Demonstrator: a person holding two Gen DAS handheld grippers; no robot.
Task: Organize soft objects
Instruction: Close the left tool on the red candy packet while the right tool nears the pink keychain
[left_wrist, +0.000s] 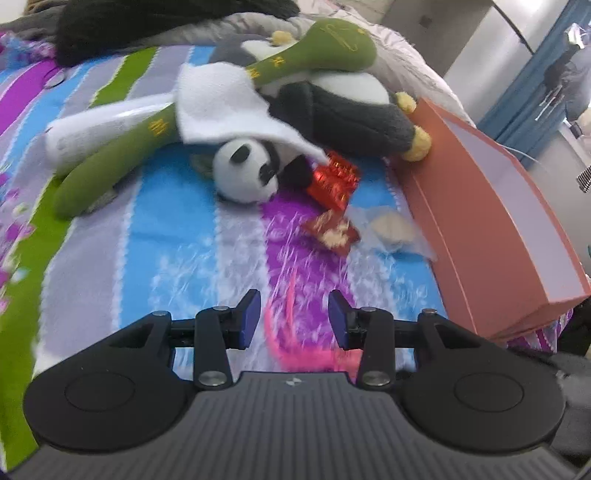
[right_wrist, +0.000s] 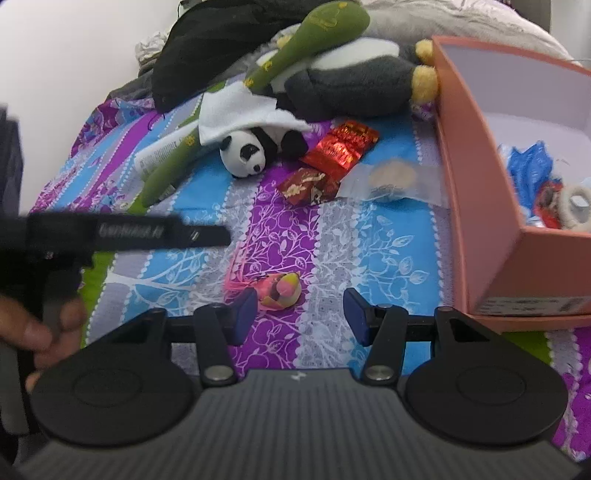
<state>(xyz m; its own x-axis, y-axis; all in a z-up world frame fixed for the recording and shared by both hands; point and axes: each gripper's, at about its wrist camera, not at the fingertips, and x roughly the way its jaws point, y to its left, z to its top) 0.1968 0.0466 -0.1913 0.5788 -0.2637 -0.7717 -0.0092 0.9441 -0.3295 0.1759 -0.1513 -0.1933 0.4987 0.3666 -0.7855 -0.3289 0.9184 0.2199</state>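
Small panda plush (right_wrist: 249, 153) lying on the striped bedspread (right_wrist: 388, 236), head toward the camera, body running back under a white cloth (right_wrist: 236, 118). Two green plush sticks (right_wrist: 295, 48), long axes slanting from lower left to upper right, crossing a large grey-and-white plush (right_wrist: 351, 85). Two red foil packets (right_wrist: 341, 146), one clear bag (right_wrist: 391, 177) beside the pink box (right_wrist: 476, 155).

Left tongs (left_wrist: 293, 314) part open, gripping nothing, over a blurred pink streak. Right tongs (right_wrist: 299, 314) part open, gripping nothing; small pink-and-yellow toy (right_wrist: 280, 290) just beyond the left pad. Only the right view shows the box's contents, that toy clearly, and a hand (right_wrist: 40, 332) on the other tool.
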